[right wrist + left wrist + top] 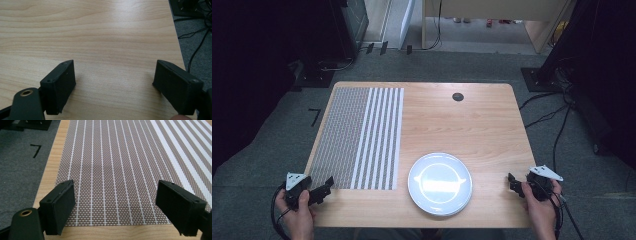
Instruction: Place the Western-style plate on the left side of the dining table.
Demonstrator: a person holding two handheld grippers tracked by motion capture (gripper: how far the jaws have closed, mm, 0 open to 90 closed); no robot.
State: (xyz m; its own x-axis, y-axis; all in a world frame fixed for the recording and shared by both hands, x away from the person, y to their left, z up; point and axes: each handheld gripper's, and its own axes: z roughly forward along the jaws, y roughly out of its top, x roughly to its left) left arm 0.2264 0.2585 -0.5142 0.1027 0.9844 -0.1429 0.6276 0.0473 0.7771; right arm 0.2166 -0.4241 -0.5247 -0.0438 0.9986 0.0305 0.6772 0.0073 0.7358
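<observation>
Gaping empty: left tool [328, 184] | right tool [512, 181] | placemat [120, 170] cropped

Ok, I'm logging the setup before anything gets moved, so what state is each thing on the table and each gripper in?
Placemat: flat, unrolled, on the table's left side.
Plate: upright, empty, on bare wood beside the placemat, apart from it.
Left gripper: jaws open, nothing between them, over the placemat's near edge.
Right gripper: jaws open, nothing held, over bare table.
</observation>
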